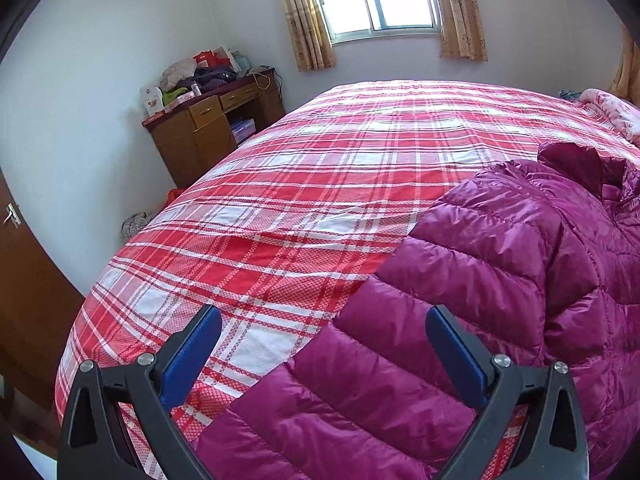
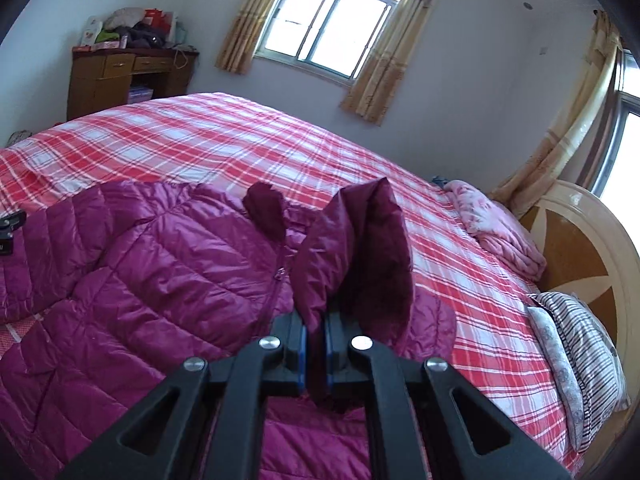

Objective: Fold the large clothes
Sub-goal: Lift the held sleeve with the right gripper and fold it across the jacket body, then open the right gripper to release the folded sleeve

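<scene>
A wide bed (image 1: 304, 200) under a red and white checked cover was seen spreading ahead of both grippers and filling most of each view. On it, a purple quilted jacket (image 1: 500, 248) was laid out flat, reaching from beneath the left gripper (image 1: 323, 334) away to its right, with a strip of the checked cover left bare to the gripper's left. The blue pads of the left gripper were held wide apart above the jacket's near edge, and nothing was caught between them. In the right wrist view the jacket (image 2: 152, 264) was spread to the left of the right gripper (image 2: 315, 354), whose jaws were pressed together on a darker fold of the same jacket, which was raised up in a peak just ahead of the fingertips. A wooden desk (image 1: 208, 132) heaped with clothes was placed far ahead and to the left of the left gripper, against the wall. A pink folded blanket (image 2: 496, 228) and a striped pillow (image 2: 584, 356) were left at the head of the bed, to the right of the right gripper
</scene>
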The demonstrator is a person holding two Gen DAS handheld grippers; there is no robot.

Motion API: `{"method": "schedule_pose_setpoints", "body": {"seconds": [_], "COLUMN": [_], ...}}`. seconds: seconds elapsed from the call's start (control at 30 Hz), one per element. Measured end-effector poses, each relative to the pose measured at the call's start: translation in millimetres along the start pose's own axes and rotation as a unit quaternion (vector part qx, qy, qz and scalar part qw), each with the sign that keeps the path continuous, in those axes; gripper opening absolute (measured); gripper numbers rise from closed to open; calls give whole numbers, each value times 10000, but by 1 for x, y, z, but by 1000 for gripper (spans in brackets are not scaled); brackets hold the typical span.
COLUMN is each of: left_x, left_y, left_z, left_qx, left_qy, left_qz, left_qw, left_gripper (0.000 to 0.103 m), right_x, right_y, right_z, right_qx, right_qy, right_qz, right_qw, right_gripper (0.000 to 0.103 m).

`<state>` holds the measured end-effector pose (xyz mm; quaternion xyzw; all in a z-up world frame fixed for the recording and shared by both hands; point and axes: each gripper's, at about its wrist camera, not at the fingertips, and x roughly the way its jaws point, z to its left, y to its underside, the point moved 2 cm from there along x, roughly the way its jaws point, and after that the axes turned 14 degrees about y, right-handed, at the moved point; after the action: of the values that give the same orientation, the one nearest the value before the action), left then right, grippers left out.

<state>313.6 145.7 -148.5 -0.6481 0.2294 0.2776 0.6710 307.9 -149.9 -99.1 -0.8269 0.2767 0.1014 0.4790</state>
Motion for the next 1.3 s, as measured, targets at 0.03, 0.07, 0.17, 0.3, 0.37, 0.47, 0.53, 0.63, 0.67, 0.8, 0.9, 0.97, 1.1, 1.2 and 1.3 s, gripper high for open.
{"method": "schedule_pose_setpoints", "body": {"seconds": [0.03,0.07,0.17,0.3,0.37,0.47,0.53,0.63,0.67,0.8,0.9,0.97,1.1,1.2,1.3], "left_x": [0,0,-1,-3,-4,-5,-6,-7,-9,-10,-14,-18,-25,-32,-34], "left_y": [1,1,1,-1,-1,-3,-4,-6,-7,-12,-17,-19,-26,-29,-31], "left_z": [-1,-2,-6,-14,-17,-22,-26,-33,-35,-43,-54,-62,-86,-113,-141], "left_qx": [15,30,79,152,183,214,251,309,324,311,336,367,441,620,797], "left_qy": [-8,-13,-32,-46,-53,-61,-76,-65,-73,-34,46,118,331,428,573], "left_qz": [13,21,16,13,7,-2,-6,-24,-44,-67,-138,-201,-266,-412,-440], "left_qw": [10000,10000,10000,9999,9998,9998,9997,9995,9994,9995,9993,9991,9981,9963,9942], "left_gripper": [102,102,102,102,102,102,102,102,102,102,102,102,102,102,102], "right_x": [3,6,12,15,13,9,10,-3,-10,-54,-79,-81,-35,14,32], "right_y": [2,5,12,20,24,31,37,42,42,44,46,48,49,57,65], "right_z": [8,15,33,56,66,81,93,95,91,68,50,34,14,5,25], "right_qx": [-28,-31,-49,-119,-193,-345,-617,-710,-636,-366,-259,11,536,978,725], "right_qy": [-65,-121,-305,-562,-678,-871,-954,-1016,-1137,-1713,-1898,-2085,-1480,-1234,-1423], "right_qz": [41,82,202,283,278,320,456,290,240,-200,-387,-327,421,1098,1291], "right_qw": [10000,9999,9993,9979,9971,9951,9925,9919,9912,9843,9807,9775,9866,9814,9787], "right_gripper": [8,8,8,8,8,8,10,24,46,79,79,72,20,18,18]}}
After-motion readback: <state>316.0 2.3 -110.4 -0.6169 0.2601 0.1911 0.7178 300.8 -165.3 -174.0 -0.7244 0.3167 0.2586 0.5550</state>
